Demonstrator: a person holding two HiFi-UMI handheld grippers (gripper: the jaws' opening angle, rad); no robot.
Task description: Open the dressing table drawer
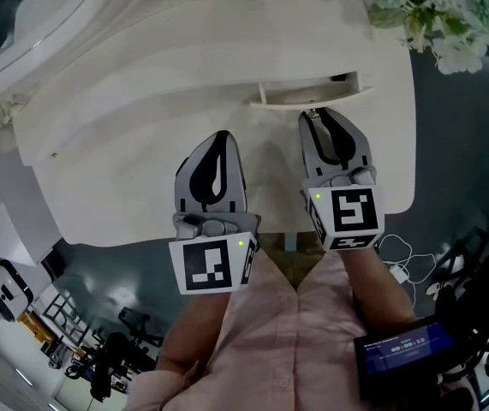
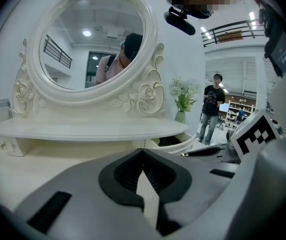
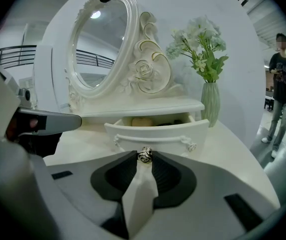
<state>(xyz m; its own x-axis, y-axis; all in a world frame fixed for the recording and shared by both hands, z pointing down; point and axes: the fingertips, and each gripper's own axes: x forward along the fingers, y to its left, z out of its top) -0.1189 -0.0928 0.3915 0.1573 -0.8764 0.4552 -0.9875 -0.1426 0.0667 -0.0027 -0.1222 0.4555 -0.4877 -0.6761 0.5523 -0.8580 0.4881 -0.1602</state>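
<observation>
The small white drawer (image 3: 158, 133) under the mirror shelf stands pulled out, with a pale yellow thing (image 3: 141, 122) inside. Its metal rose knob (image 3: 145, 154) sits between the tips of my right gripper (image 3: 145, 159), which is shut on it. From the head view the drawer front (image 1: 308, 103) juts toward me and my right gripper (image 1: 314, 115) touches its middle. My left gripper (image 1: 220, 135) hovers over the white table top (image 1: 124, 169), left of the drawer, shut and holding nothing. In the left gripper view its tips (image 2: 143, 152) meet, and the drawer (image 2: 184, 145) shows at the right.
An oval mirror (image 2: 92, 39) in a carved white frame stands on the shelf. A green vase of pale flowers (image 3: 209, 101) sits right of the drawer, near the table's right edge (image 1: 408, 144). A person (image 3: 282, 84) stands farther off on the right.
</observation>
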